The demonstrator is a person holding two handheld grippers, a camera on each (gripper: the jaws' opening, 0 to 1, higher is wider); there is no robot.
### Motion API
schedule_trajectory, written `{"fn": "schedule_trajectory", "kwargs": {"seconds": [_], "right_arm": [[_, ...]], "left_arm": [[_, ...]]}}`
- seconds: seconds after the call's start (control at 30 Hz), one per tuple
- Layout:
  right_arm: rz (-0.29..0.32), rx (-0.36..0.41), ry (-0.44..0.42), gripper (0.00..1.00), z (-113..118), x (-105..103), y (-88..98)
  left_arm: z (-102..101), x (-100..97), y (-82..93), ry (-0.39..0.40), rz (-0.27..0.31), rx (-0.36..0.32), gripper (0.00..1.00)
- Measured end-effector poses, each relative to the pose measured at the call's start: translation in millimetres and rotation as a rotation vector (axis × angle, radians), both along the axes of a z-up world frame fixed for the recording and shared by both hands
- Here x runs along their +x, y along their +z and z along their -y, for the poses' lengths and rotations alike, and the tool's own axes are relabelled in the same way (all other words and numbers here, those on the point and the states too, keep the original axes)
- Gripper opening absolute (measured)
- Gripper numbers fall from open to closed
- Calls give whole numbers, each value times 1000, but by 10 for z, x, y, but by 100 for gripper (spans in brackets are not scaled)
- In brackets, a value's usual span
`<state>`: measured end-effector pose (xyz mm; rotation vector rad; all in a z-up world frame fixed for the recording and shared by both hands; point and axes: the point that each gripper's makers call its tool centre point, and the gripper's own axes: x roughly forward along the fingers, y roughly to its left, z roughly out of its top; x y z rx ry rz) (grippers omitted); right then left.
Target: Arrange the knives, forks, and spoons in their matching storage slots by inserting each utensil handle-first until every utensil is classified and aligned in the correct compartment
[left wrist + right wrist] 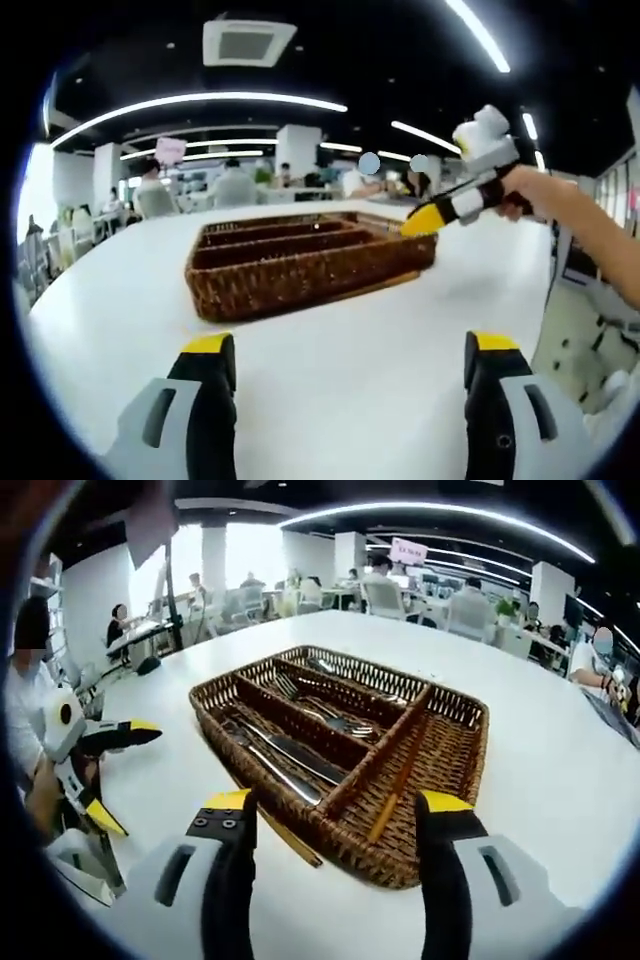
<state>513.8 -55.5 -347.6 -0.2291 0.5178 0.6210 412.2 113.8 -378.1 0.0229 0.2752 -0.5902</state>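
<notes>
A brown wicker cutlery tray (455,715) stands on the white table. Its long slots hold knives (285,755), forks (335,718) and spoons (345,672). A brown stick (398,770) lies in the cross compartment, and a second stick (292,842) lies on the table against the tray's near side. My right gripper (338,808) is open, its jaws spread either side of the tray's near corner with nothing gripped; it shows as right gripper (428,220) at the tray (300,270) corner. My left gripper (350,348) is open and empty, short of the tray, and shows as left gripper (125,778).
The white table (350,320) stretches wide around the tray, with its edge to the right. A person's hand (525,190) holds the right gripper. People sit at desks in the background (390,595), and a seated person (30,710) is at the left.
</notes>
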Motion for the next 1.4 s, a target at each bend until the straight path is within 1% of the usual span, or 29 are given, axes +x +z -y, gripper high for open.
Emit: {"fn": "schedule_trajectory", "kwargs": {"seconds": [0.17,0.27,0.33,0.37,0.43,0.47,0.5,0.57,0.67,0.83,0.87,0.93,0.97,1.0,1.07,1.1,1.13,1.17,1.23,1.27,1.3,1.37,1.4], "right_arm": [[27,-5,6,76,46,-5,-21],[76,-1,23,79,51,-3,14],[95,2,37,81,39,-37,21],[115,5,52,81,21,-47,35],[113,7,39,79,48,-71,19],[136,-7,58,77,49,-88,19],[150,-11,59,76,60,-99,21],[153,-16,66,76,76,-155,4],[155,-25,86,76,85,-250,-30],[167,-34,138,76,29,-391,-62],[203,-37,165,76,-9,-436,-26],[217,-49,191,76,-37,-486,-22],[212,-49,195,76,-46,-502,-25],[213,-50,202,75,-53,-512,-26],[244,-57,276,70,-147,-587,-14],[243,-54,292,67,-168,-610,-23],[224,-44,304,64,-188,-630,-55],[224,-39,326,62,-214,-645,-73],[210,-28,330,54,-210,-622,-129],[191,-34,360,52,-215,-642,-189],[189,-36,356,51,-206,-631,-199],[196,-42,377,50,-218,-660,-222],[175,-34,379,50,-221,-666,-234]], "left_arm": [[11,2,-3,-2,-4,3,97],[30,-2,11,-4,0,-3,97],[31,2,10,-3,-3,-8,97],[30,6,8,-3,-4,-10,97],[27,12,3,-2,-8,-11,98],[20,15,2,0,-8,-9,98],[13,15,0,2,-9,-6,98],[-1,20,11,9,-4,-11,98],[15,8,10,4,-12,-25,98],[42,-6,-10,-7,-12,-14,99],[51,-13,-1,-12,-10,-18,99],[50,-20,1,-11,-10,-15,99],[48,-23,-1,-11,-11,-10,99],[48,-26,0,-13,-10,-8,99],[48,-31,5,-12,-10,-10,99],[49,-34,9,-13,-10,-13,99],[48,-39,15,-13,-10,-14,99],[42,-42,22,-11,-8,-14,99],[27,-52,36,-9,-5,-12,99],[18,-55,42,-7,-4,-13,99],[11,-60,47,-6,-3,-13,99],[-8,-69,56,-3,-3,-13,99],[-14,-73,57,-2,-3,-12,99]]}}
